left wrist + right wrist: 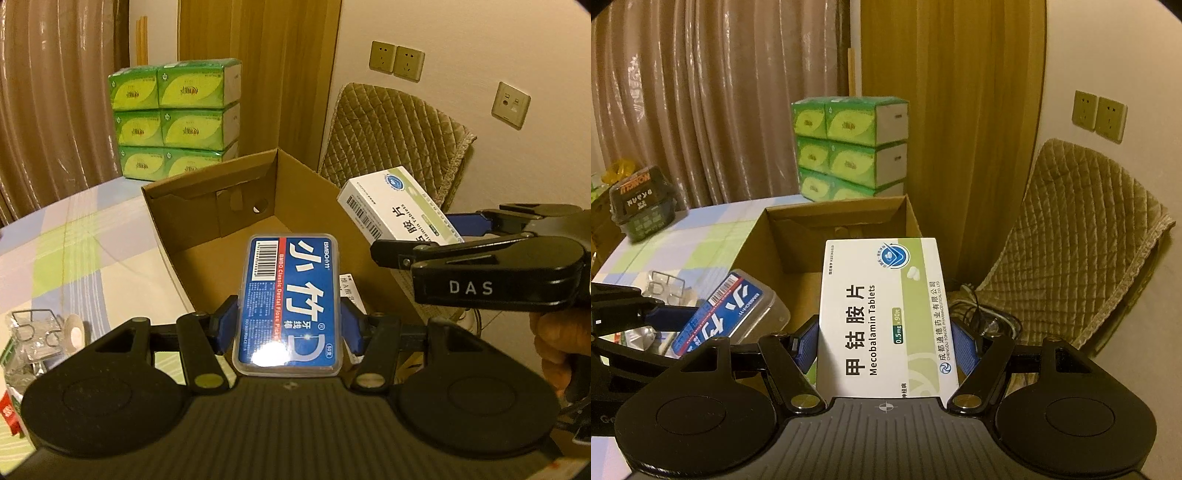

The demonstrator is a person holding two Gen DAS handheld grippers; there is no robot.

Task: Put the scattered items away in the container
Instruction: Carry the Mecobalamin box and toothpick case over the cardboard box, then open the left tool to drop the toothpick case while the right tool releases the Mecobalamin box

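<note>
The left gripper (288, 325) clamps a slick, rigid floss case (291, 299) by its long sides; the right gripper (886, 347) clamps a light, crushable pill box (886, 317) likewise, near the cardboard box (173, 199).

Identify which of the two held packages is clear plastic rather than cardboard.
The blue floss pick case in the left gripper: transparent casing, rounded corners. The tablet box in the right gripper is white cardboard.

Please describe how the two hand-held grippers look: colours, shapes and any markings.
Both the left gripper and the right gripper are black, with blue ribbed finger pads, brass-coloured pivot screws, round discs at each side and a ribbed grey base. The right gripper's body reads "DAS" in the left wrist view.
</note>
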